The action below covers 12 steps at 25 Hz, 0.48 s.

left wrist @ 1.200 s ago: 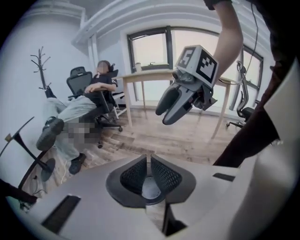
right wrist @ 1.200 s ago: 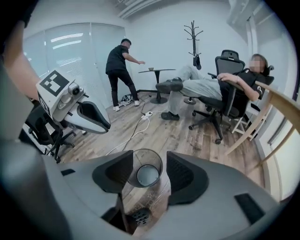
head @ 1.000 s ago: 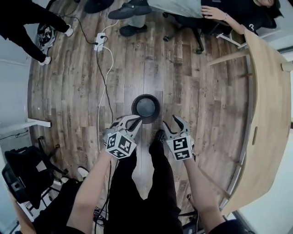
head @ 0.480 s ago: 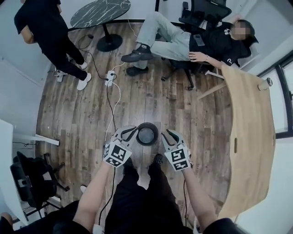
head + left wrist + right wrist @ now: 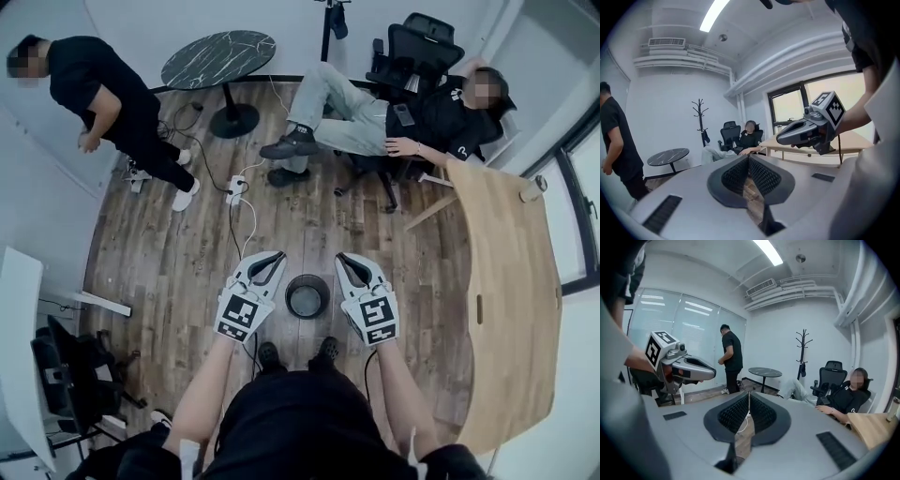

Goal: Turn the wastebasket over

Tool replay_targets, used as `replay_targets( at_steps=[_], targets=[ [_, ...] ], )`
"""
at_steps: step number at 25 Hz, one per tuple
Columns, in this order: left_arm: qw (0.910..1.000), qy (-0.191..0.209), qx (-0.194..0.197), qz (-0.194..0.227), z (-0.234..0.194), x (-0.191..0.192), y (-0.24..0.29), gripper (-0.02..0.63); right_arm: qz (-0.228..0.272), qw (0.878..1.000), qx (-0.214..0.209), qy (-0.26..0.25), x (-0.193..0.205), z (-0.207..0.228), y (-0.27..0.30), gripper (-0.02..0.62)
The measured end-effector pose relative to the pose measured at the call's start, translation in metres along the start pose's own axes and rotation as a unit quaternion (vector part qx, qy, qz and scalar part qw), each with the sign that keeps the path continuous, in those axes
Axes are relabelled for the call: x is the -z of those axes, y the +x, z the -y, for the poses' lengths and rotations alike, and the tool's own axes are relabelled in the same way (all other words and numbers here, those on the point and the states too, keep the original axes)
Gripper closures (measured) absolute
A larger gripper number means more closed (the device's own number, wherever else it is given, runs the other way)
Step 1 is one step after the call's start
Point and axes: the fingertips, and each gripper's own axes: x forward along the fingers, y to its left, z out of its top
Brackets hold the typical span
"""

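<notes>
The wastebasket (image 5: pixel 290 301) stands upright, mouth up, on the wooden floor (image 5: pixel 187 253).

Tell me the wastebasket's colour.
The wastebasket is black, greyish inside. It shows best in the head view.

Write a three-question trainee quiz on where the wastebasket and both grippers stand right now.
1. True or false: the right gripper grips the wastebasket.
2. The wastebasket is: A, clamped in the left gripper; B, on the wooden floor, apart from both grippers; C, lifted between both grippers.
3. Fill in: the left gripper's jaws are ____.
Key: 1 false, its jaws have just closed on nothing; 2 B; 3 shut.
</notes>
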Motion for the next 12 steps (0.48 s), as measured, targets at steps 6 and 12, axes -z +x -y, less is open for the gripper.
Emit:
replay_targets(
  at_steps=[6,12],
  targets=[
    [0.9997,-0.005,-0.014,0.022,-0.018,-0.022,0.003,0.581,0.014,1.0,-0.019,0.001,-0.022,-0.002,0.005,0.563],
    [0.9994,-0.003,-0.014,0.031,-0.024,-0.03,0.002,0.582,0.02,0.999,-0.026,0.007,-0.034,-0.009,0.008,0.563]
  ],
)
